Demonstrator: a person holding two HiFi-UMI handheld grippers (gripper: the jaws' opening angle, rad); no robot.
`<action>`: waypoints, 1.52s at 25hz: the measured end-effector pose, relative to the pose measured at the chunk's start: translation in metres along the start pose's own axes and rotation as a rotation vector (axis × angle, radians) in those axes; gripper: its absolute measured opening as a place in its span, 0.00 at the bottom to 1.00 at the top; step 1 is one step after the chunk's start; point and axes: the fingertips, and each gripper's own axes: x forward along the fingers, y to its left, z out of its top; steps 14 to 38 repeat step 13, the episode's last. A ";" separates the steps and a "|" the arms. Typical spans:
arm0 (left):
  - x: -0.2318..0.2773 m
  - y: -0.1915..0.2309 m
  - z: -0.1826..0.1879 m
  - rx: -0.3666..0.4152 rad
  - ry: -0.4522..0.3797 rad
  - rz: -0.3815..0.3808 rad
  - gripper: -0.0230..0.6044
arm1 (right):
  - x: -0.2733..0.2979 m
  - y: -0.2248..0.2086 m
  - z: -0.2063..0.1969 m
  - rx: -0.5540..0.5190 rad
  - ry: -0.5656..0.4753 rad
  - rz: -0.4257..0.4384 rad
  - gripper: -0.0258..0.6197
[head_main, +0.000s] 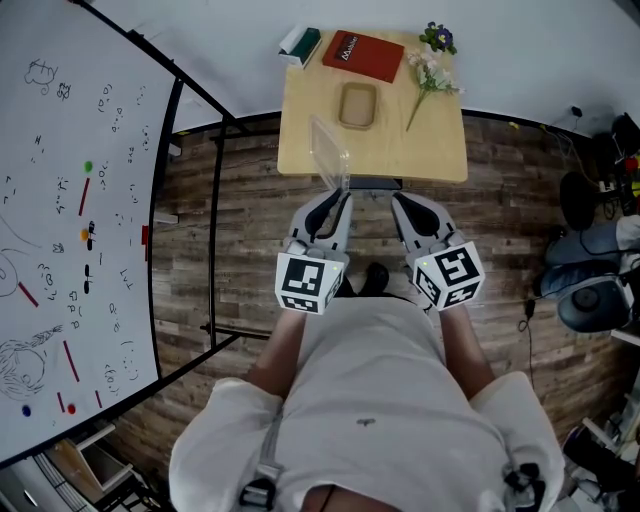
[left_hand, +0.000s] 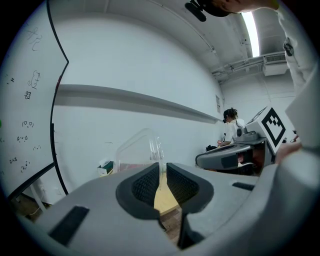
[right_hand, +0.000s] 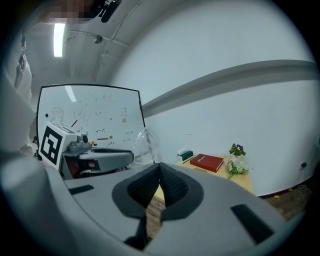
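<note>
Ahead, left gripper (head_main: 338, 197) jaws pinch clear plastic sheet (head_main: 329, 150); right gripper (head_main: 398, 199), alongside, jaws pressed together.

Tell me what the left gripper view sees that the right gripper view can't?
Only the left gripper view shows a person far off by the wall, and the right hand-held gripper. Only the right gripper view shows the flowers and the left hand-held gripper. Both show the clear plastic piece pinched by the left one, the green box, the whiteboard and the wooden table.
</note>
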 end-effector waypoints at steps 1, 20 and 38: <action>0.000 0.000 0.000 -0.002 0.001 -0.001 0.11 | 0.000 -0.001 0.000 0.001 0.001 -0.002 0.04; 0.006 -0.003 0.000 0.007 0.000 -0.002 0.11 | -0.001 -0.003 -0.002 -0.001 0.001 0.013 0.04; 0.006 -0.003 0.000 0.007 0.000 -0.002 0.11 | -0.001 -0.003 -0.002 -0.001 0.001 0.013 0.04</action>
